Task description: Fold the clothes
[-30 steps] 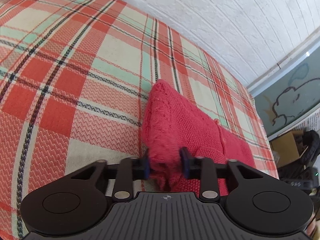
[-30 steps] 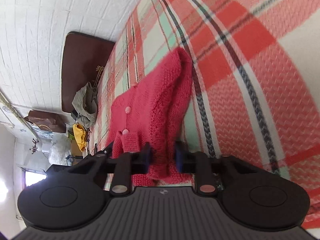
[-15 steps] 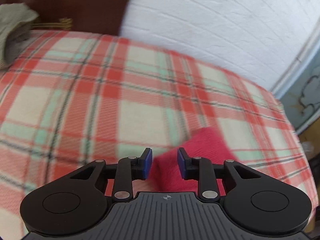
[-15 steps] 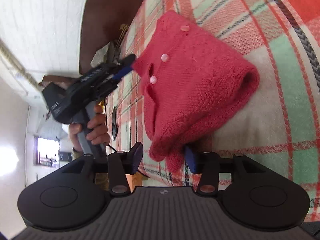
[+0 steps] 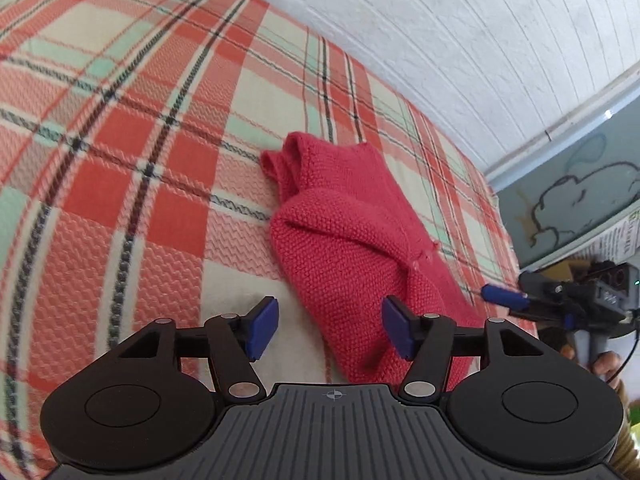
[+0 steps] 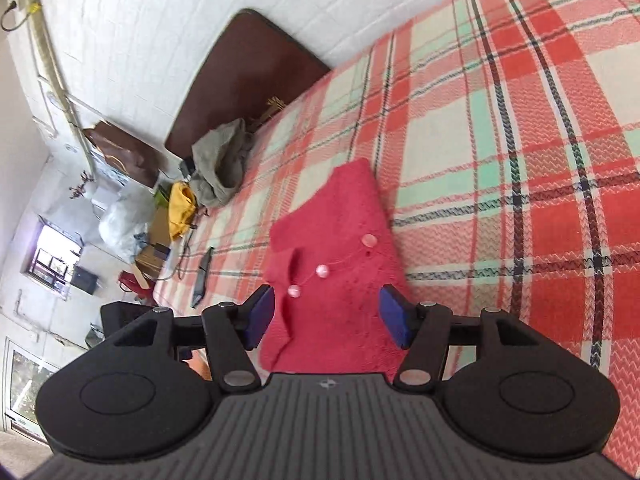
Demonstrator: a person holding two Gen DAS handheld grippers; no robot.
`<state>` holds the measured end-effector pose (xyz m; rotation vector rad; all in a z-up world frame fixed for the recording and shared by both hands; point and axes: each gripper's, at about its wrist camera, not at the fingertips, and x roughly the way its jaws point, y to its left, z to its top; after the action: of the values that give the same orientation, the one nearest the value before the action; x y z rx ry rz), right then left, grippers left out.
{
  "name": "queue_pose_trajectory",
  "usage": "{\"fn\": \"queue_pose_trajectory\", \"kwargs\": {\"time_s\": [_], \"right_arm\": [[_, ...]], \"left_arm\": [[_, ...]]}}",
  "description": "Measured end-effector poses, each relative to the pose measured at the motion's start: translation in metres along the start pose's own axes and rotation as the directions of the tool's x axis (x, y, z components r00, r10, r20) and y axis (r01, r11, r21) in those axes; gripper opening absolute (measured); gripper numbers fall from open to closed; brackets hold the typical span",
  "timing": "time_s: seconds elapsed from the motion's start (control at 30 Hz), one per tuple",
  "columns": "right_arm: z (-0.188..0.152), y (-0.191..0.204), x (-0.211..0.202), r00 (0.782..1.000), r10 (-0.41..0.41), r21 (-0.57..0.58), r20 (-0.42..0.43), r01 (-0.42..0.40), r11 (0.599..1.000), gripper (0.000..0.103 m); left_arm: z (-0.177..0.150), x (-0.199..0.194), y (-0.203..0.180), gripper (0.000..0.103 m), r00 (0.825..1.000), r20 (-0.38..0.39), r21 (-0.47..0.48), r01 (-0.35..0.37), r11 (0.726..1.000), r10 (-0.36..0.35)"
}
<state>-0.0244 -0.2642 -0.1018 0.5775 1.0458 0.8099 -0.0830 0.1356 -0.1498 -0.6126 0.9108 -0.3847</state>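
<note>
Opening right tongs (image 6: 327,317), red cardigan (image 6: 340,264), plaid blanket (image 6: 500,160)

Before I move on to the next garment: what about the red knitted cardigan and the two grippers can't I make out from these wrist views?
- Red cardigan near hem: left wrist view, behind the left gripper.
- Its near edge: right wrist view, under the right gripper.
- Layers under the fold: both views, covered by the top layer.
- Its pink buttons: motion-blurred.

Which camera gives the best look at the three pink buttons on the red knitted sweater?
The right wrist view: the three round pink buttons face the lens in a clear row on the red knitted sweater, which lies on the plaid bedcover. The left wrist view shows the sweater mostly from its plain side, with the buttons hardly discernible.
</note>
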Motion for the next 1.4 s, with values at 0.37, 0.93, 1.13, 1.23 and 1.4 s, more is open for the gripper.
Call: {"fn": "queue_pose_trajectory", "kwargs": {"time_s": [0.37,0.93,1.13,1.23,1.4], "right_arm": [[0.002,-0.034,0.021,0.997,0.025,0.079,-0.068,-0.019,0.997,0.065],[0.001,-0.044,0.028,0.988,0.100,0.102,-0.114,-0.089,0.991,0.063],[0.004,-0.047,0.034,0.985,0.124,0.116,-0.122,-0.109,0.987,0.063],[0.005,-0.046,0.037,0.984,0.123,0.112,-0.126,-0.109,0.988,0.063],[0.002,-0.042,0.045,0.989,0.081,0.106,-0.125,-0.068,0.992,0.021]], "left_arm": [[0.007,0.039,-0.013,0.076,0.996,0.032,0.032,0.078,0.996,-0.079],[-0.015,0.011,0.008,0.059,0.996,0.065,-0.111,0.074,0.991,-0.067],[-0.003,0.038,-0.007,0.060,0.996,0.054,-0.045,0.080,0.996,-0.078],[0.004,0.049,-0.011,0.061,0.995,0.054,-0.045,0.090,0.995,-0.088],[0.004,0.048,-0.013,0.027,0.997,0.052,-0.035,0.065,0.997,-0.063]]}}
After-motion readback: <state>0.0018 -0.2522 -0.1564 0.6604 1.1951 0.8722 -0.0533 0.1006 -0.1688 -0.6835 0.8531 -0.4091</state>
